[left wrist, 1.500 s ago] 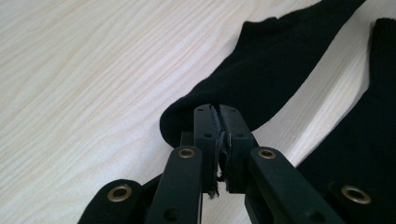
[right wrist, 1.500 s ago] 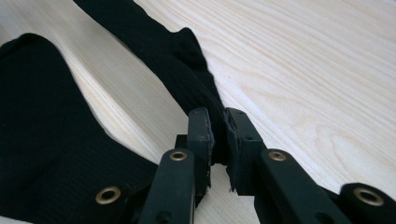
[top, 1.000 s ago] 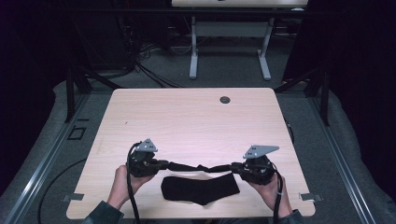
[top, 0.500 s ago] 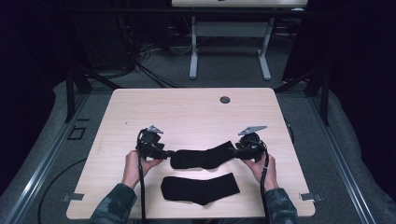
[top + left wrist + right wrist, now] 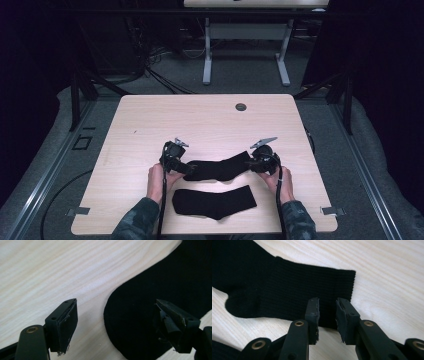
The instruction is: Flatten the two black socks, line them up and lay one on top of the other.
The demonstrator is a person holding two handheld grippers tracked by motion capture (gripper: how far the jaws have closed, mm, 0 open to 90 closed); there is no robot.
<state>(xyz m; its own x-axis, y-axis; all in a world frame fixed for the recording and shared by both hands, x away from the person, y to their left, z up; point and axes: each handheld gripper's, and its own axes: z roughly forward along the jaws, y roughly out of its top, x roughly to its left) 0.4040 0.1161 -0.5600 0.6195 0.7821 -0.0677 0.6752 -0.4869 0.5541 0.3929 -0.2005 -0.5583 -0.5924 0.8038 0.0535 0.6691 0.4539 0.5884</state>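
Two black socks lie flat on the wooden table (image 5: 150, 125). The far sock (image 5: 220, 167) stretches between my two grippers; the near sock (image 5: 215, 202) lies by the front edge. My left gripper (image 5: 187, 167) is at the far sock's toe. Its jaws have just been opening and stand wide (image 5: 117, 327) around the toe (image 5: 155, 290), which rests on the table untouched. My right gripper (image 5: 251, 162) is at the cuff. Its jaws have just been closing to a narrow gap (image 5: 327, 315) over the ribbed cuff (image 5: 312, 285), with no fabric pinched.
A round cable hole (image 5: 241, 107) sits near the table's far edge. Bare tabletop stretches beyond and beside the socks. Behind the table stand the white legs of another desk (image 5: 207, 50) and some floor cables (image 5: 160, 75).
A second ago both grippers held the far sock stretched in the air over the near one. They have moved away from the person and down, the sock now lies flat, and the left jaws have opened.
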